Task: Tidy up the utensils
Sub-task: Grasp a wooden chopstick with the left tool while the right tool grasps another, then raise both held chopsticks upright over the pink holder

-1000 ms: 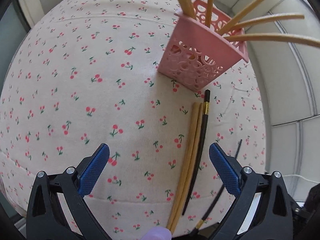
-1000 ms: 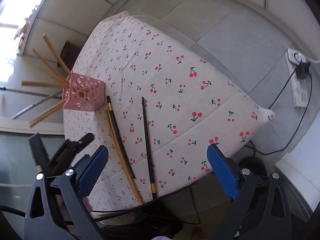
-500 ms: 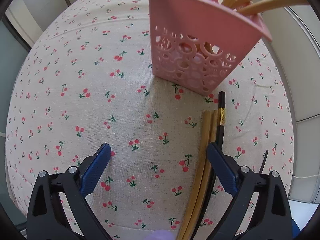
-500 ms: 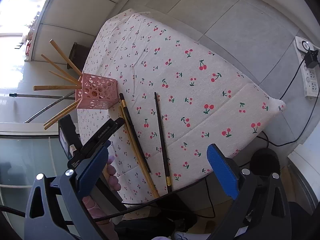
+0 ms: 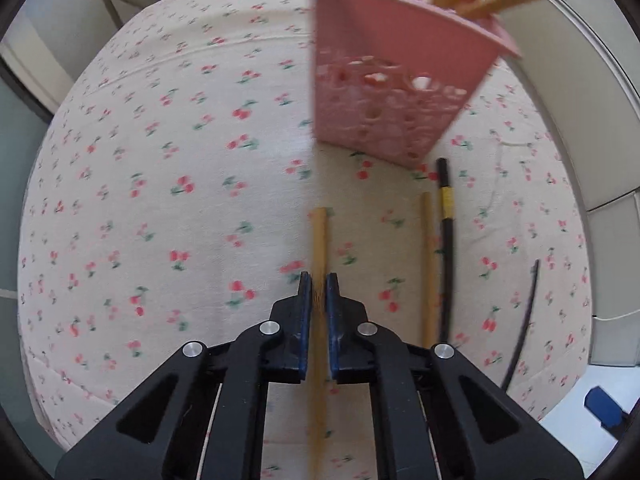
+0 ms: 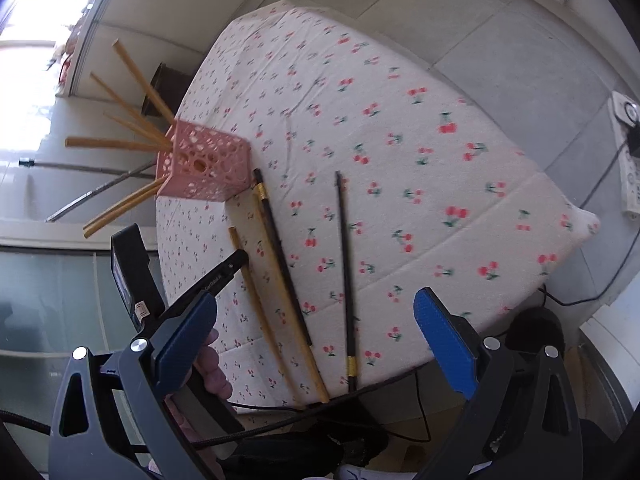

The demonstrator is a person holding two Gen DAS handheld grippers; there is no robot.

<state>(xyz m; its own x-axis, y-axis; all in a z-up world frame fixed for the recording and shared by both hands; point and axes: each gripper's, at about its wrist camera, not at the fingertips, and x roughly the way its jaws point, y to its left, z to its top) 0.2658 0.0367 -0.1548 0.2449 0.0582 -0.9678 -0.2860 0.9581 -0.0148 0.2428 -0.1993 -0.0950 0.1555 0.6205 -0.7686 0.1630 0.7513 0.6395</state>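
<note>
1. The thin tan wooden chopstick (image 5: 319, 240) lies centre frame on the cherry-print tablecloth (image 5: 160, 200), below the pink perforated plastic holder (image 5: 384, 104); likely light, stiff, smooth; best pinched mid-length.
2. The left gripper (image 5: 317, 292) has just clamped onto it; the right gripper (image 6: 316, 324) hangs spread, empty.

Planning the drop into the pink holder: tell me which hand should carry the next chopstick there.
Left. Its gripper has just closed its jaws on a wooden chopstick right before the pink holder. The right gripper is open, empty, further back.

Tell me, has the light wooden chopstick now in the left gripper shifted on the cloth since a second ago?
Yes. The wooden chopstick slid left, away from its twin beside the black chopstick.
</note>
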